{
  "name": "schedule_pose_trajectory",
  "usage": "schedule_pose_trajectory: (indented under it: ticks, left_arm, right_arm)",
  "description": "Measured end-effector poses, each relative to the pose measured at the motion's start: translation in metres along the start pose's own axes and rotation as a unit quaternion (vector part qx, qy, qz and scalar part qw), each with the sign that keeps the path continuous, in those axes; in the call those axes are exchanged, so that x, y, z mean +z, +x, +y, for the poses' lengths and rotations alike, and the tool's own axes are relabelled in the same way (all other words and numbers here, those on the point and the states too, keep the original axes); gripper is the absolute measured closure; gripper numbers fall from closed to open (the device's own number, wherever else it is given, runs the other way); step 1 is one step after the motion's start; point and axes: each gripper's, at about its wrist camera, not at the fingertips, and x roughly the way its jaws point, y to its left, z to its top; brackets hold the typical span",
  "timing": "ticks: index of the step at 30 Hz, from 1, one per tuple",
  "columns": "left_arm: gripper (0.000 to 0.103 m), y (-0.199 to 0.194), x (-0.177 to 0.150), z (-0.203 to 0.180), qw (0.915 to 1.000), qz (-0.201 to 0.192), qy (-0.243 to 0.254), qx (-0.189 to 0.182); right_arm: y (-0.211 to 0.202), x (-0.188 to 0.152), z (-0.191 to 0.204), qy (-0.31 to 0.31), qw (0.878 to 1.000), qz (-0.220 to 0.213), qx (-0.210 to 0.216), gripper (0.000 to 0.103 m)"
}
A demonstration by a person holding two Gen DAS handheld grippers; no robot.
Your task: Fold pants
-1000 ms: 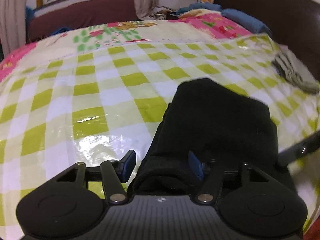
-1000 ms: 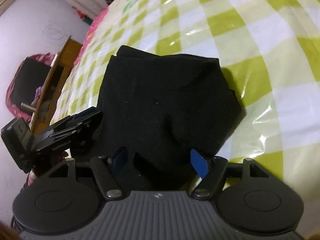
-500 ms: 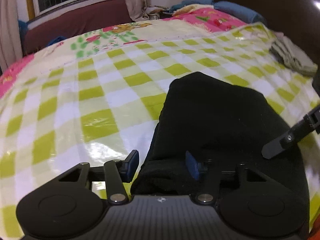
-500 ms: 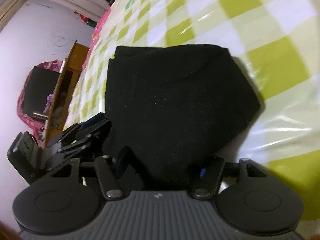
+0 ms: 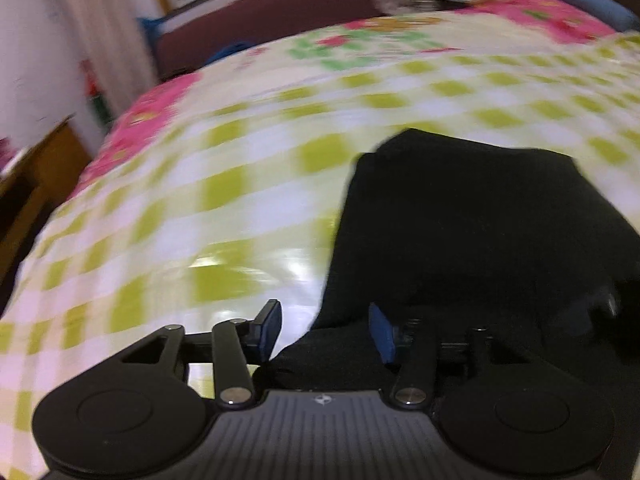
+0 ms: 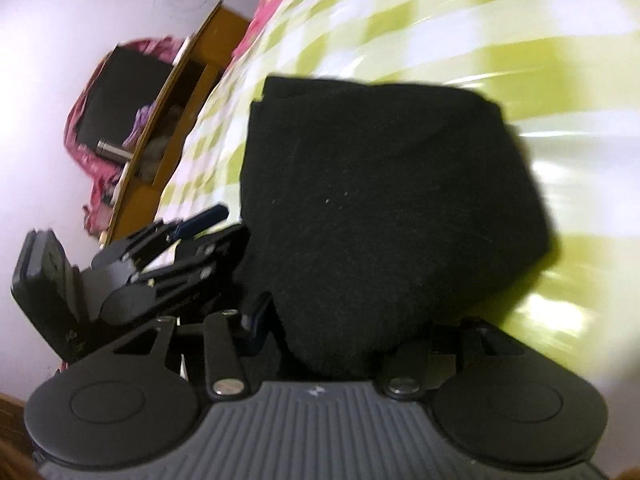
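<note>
Black pants [image 6: 384, 216] folded into a thick bundle on the checkered bed cover [image 5: 208, 208], near edge bunched between spread jaws of left gripper [image 5: 324, 330] and right gripper [image 6: 340, 320]; neither visibly pinches; close both evenly, keep layers aligned.

Left gripper [image 5: 324, 330] low, jaws parted around dark cloth; right gripper [image 6: 332, 320] likewise parted, just right of it.
</note>
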Motion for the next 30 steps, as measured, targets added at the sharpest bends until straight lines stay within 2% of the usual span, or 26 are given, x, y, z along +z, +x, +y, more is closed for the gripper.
schedule_pose_trajectory:
  ticks: [4, 6, 8, 10, 13, 15, 18, 21, 24, 27, 30]
  left_arm:
    - [0.033, 0.024, 0.002, 0.060, 0.9957, 0.009, -0.071, 0.060]
    - [0.032, 0.031, 0.003, 0.083, 0.9895, 0.015, -0.105, 0.098]
    - [0.032, 0.031, 0.000, 0.096, 0.9815, 0.019, -0.134, 0.135]
    - [0.032, 0.020, -0.006, 0.097, 0.9770, 0.011, -0.138, 0.163]
    - [0.033, -0.004, -0.016, 0.084, 0.9745, -0.022, -0.144, 0.170]
    - [0.033, -0.020, -0.020, 0.069, 0.9760, -0.047, -0.138, 0.162]
    - [0.033, -0.027, -0.011, 0.044, 0.9809, -0.073, -0.113, 0.141]
    - [0.033, -0.020, 0.006, 0.031, 0.9828, -0.086, -0.099, 0.130]
    - [0.033, 0.005, 0.016, 0.032, 0.9839, -0.074, -0.105, 0.124]
    - [0.031, 0.039, 0.022, 0.027, 0.9857, -0.047, -0.093, 0.132]
    - [0.026, 0.052, 0.027, 0.024, 0.9849, -0.045, -0.087, 0.143]
  right_arm:
    - [0.064, 0.032, 0.035, -0.020, 1.000, 0.005, -0.003, 0.053]
    - [0.086, 0.046, 0.047, -0.042, 0.999, 0.002, -0.014, 0.047]
    - [0.091, 0.054, 0.051, -0.057, 0.998, 0.000, -0.021, 0.044]
    - [0.072, 0.050, 0.047, -0.054, 0.998, -0.002, -0.023, 0.043]
    - [0.034, 0.038, 0.040, -0.085, 0.995, -0.031, -0.046, 0.043]
    - [0.016, 0.029, 0.041, -0.117, 0.988, -0.062, -0.074, 0.043]
    - [0.014, 0.022, 0.061, -0.181, 0.971, -0.107, -0.110, 0.044]
    - [0.018, 0.021, 0.075, -0.216, 0.959, -0.125, -0.137, 0.045]
    - [0.007, 0.007, 0.071, -0.249, 0.947, -0.129, -0.157, 0.047]
    - [-0.004, 0.003, 0.052, -0.230, 0.947, -0.125, -0.188, 0.046]
    - [-0.014, 0.011, 0.062, -0.262, 0.932, -0.165, -0.185, 0.047]
